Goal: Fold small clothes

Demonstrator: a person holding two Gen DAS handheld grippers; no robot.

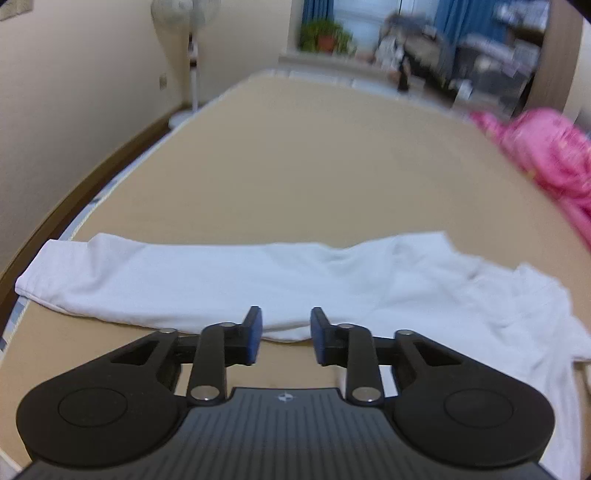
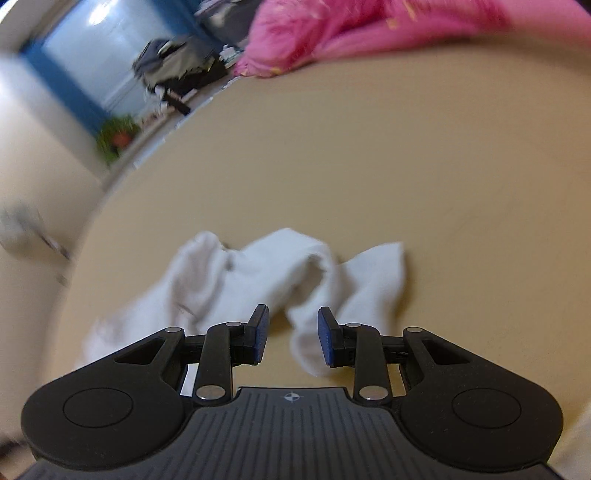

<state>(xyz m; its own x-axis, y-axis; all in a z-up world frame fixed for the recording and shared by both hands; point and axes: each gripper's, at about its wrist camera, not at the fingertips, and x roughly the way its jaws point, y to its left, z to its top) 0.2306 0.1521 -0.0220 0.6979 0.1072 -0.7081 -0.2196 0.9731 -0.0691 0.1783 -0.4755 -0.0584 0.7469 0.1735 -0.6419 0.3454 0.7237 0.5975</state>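
A small white garment (image 1: 221, 280) lies stretched across the beige mattress (image 1: 295, 166), one long part reaching to the left edge and a crumpled part to the right. My left gripper (image 1: 286, 334) hovers over its near edge, jaws apart, with no cloth pinched between the blue pads. In the right wrist view the white garment (image 2: 258, 273) lies bunched and rumpled on the mattress (image 2: 369, 166). My right gripper (image 2: 293, 336) stands open above it. A fold of cloth shows in the gap, but the pads do not press on it.
A pink blanket (image 1: 546, 155) is heaped at the right side of the bed, also seen as the pink blanket (image 2: 351, 29) at the top. A standing fan (image 1: 194, 55) is by the left wall, and a potted plant (image 1: 325, 37) and clutter beyond the far end.
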